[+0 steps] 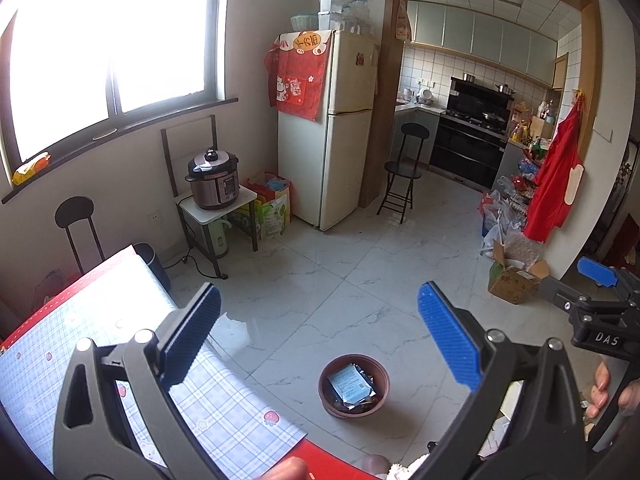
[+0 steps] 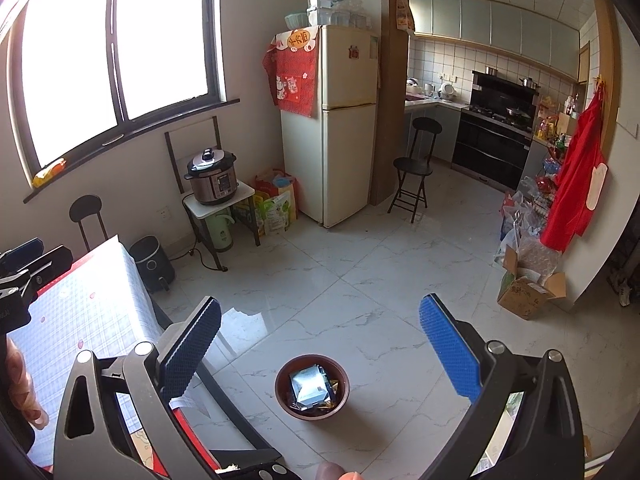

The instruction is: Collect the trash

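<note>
Wrappers [image 1: 351,387] in one brown bowl [image 1: 326,376]

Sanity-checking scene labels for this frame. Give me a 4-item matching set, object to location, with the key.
Column 1:
1. pressure cooker
2. silver wrapper
3. red apron
4. cardboard box

Column 2:
A. hanging on the wall at the right
B. on the small white-topped stand under the window
C. on the floor by the right wall, flaps open
D. inside the brown bowl on the floor

Pairs: 1-B, 2-D, 3-A, 4-C

Both the left claw and the right claw are open and hold nothing.
</note>
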`<control>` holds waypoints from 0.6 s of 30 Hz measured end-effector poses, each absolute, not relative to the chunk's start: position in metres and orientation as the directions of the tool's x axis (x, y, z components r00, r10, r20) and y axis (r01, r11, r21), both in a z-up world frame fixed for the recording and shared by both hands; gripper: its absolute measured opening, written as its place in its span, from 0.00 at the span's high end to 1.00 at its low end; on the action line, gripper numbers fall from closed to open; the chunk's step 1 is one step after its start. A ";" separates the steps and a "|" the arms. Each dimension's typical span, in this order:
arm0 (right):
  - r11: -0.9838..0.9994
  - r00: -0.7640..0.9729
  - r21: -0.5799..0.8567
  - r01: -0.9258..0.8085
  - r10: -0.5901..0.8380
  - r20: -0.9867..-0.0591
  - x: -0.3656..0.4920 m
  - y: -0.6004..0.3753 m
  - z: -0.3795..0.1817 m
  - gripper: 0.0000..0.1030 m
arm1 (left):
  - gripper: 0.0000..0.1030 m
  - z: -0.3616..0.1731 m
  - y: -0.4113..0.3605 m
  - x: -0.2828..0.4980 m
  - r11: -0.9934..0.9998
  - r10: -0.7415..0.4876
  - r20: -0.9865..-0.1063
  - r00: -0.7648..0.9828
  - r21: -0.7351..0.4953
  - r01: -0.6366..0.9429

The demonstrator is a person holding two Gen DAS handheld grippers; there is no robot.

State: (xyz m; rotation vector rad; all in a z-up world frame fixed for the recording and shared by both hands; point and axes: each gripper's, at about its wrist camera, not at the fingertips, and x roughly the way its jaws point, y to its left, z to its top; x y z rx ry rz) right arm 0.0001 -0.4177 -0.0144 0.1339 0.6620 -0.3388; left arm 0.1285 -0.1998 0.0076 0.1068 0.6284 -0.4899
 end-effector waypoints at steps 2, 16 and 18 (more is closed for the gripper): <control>0.935 0.735 0.014 0.353 -0.268 -0.622 0.000 -0.417 -0.014 0.05 | 0.05 0.008 -0.200 0.128 0.882 -0.404 -0.585 0.703 -0.044 0.470; 0.925 0.719 -0.008 0.381 -0.301 -0.626 0.005 -0.420 -0.015 0.05 | 0.05 0.008 -0.201 0.132 0.886 -0.399 -0.581 0.709 -0.045 0.462; 0.924 0.719 -0.008 0.382 -0.303 -0.626 0.005 -0.420 -0.014 0.05 | 0.05 0.009 -0.202 0.133 0.885 -0.402 -0.581 0.708 -0.046 0.464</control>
